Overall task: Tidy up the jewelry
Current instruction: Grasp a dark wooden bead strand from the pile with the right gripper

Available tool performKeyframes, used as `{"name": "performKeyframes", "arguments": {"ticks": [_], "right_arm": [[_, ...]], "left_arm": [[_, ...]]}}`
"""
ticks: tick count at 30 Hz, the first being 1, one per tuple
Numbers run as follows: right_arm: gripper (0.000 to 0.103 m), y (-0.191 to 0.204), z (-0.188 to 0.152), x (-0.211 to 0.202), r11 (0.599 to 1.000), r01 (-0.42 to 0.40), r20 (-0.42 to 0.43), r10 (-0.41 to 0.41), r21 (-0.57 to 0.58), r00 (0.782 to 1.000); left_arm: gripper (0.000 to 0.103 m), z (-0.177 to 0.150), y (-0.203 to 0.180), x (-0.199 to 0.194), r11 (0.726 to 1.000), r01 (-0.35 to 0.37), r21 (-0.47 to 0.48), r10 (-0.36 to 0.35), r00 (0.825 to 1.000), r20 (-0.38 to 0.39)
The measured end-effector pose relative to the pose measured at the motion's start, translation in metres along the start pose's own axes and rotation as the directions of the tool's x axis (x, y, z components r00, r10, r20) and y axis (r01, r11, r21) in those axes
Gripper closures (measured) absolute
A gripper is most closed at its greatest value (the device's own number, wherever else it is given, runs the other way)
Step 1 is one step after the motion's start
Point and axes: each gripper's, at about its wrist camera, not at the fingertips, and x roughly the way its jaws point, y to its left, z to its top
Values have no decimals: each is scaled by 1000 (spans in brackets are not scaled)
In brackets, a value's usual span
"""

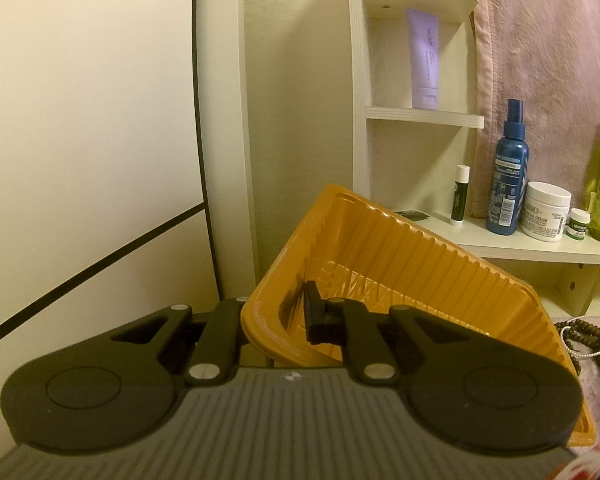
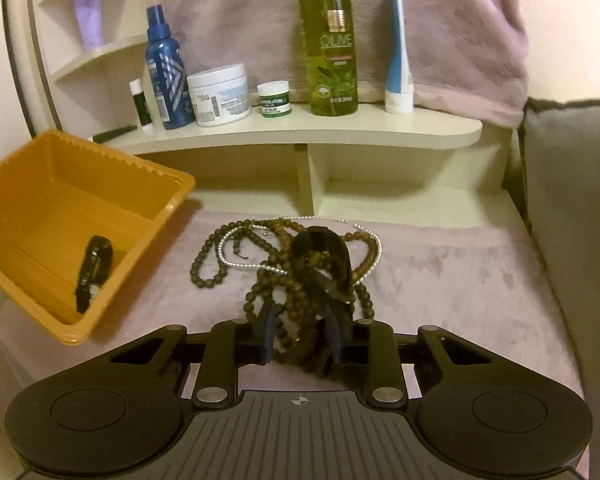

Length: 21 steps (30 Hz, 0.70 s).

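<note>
Left wrist view: my left gripper (image 1: 278,326) has its jaws clamped on the near wall of the yellow tray (image 1: 400,268), one pad inside, the other outside the rim. The tray is tipped, its open side facing me and its far corner raised toward the shelf (image 1: 520,246). I can see no jewelry in the part of the tray visible here. At the right edge a few beads (image 1: 580,332) lie on the pink cover (image 1: 588,396). My left hand points a little below level, and I judge its job is simply to keep the tray steady and tilted toward the pile.

Right wrist view: my right gripper (image 2: 302,334) is angled down over the tangle of beads (image 2: 288,264) on the pink cover (image 2: 460,280). The jaws are only partly apart, with a bunch of brown strands between them; the pads look close to the beads, but I cannot tell whether they press yet. A silver chain (image 2: 236,254) and a dark clip-like piece (image 2: 320,256) are mixed into the same heap. The tray (image 2: 60,208) sits to the left, near the pile, with one dark bracelet (image 2: 92,272) already in it.

To do this step well, I would close firmly on the strands, then lift slowly, because the tangle will likely drag the chain along. I would carry it across low and release only once it is well inside the tray.
</note>
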Motion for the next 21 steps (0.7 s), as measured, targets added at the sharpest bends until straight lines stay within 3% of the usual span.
{"name": "performKeyframes", "arguments": {"ticks": [11,21], "right_arm": [[96,14,-1,26,990,44,-16,-47,-136,999],[96,8,9,4,999,-54,48,54,-1,997]], "left_arm": [[92,0,1,0,1000,0,1,0,1000,-1],[92,0,0,0,1000,0,1,0,1000,-1]]}}
